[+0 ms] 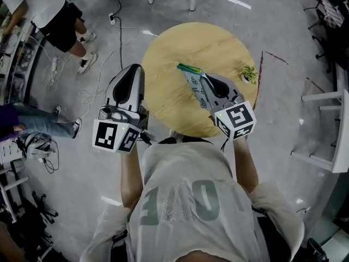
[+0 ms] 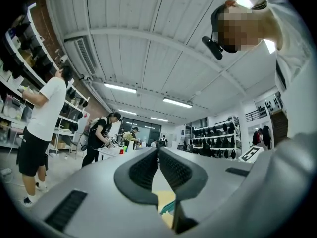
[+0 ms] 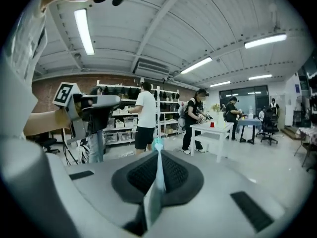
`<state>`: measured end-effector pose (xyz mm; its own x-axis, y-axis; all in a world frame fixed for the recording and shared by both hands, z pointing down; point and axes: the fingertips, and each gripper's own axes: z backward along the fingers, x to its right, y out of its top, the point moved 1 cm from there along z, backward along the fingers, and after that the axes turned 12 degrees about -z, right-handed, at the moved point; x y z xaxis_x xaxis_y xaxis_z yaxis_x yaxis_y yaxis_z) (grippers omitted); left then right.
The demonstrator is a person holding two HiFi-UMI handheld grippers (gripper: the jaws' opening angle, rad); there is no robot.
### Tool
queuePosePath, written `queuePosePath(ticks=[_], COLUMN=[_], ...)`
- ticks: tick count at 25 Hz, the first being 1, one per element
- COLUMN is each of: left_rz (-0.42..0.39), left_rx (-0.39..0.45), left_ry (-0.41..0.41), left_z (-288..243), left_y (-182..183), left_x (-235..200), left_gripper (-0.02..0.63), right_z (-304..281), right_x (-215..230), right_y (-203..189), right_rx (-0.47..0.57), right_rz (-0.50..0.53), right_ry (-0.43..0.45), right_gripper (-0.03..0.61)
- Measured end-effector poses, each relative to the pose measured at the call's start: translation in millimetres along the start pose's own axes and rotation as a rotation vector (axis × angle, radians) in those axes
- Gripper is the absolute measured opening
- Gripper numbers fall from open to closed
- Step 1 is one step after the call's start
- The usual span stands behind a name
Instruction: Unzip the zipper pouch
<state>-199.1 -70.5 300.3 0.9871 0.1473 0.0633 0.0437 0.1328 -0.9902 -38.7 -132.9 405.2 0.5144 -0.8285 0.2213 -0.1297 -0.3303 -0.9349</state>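
Observation:
The zipper pouch [image 1: 193,84] is pale and printed, with a green zipper strip [image 1: 190,69] along its far end. It hangs over the round wooden table [image 1: 180,42]. My right gripper [image 1: 203,78] is shut on the pouch's near edge. In the right gripper view the thin pouch [image 3: 152,200] stands edge-on between the pressed pads, with its teal tip above my right gripper [image 3: 158,157]. My left gripper [image 1: 134,67] is off the table's left edge, apart from the pouch. Its jaws are shut with nothing between them, as my left gripper [image 2: 158,153] shows in its own view.
A small potted plant [image 1: 248,73] stands at the table's right rim. Cables [image 1: 101,75] trail over the floor at left, near a standing person [image 1: 54,15]. White furniture [image 1: 327,141] stands at the right. Shelves and other people fill the room's far side.

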Motion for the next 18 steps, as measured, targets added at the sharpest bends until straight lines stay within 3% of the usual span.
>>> queuePosePath(ticks=[5,10,15,18], left_rz=[-0.023,-0.019,-0.029,-0.032], left_rx=[-0.039,-0.064,-0.073,-0.080], left_ry=[0.034,0.056,0.047,0.027], left_z=[11,19,17,10], left_y=[-5,-7,-9,-10], left_x=[-9,-21,-19,-15], left_gripper=[0.040,0.040,0.040,0.040], right_z=[-25,-42,-33,-21], right_x=[27,69,117,143], right_y=[-24,-61,-104,-124], right_rx=[0.032,0.046,0.055,0.021], right_rz=[-0.316,-0.624,-0.770,-0.755], right_ry=[0.008,-0.071,-0.200,-0.310], right_gripper=[0.032,0.031,0.032,0.032])
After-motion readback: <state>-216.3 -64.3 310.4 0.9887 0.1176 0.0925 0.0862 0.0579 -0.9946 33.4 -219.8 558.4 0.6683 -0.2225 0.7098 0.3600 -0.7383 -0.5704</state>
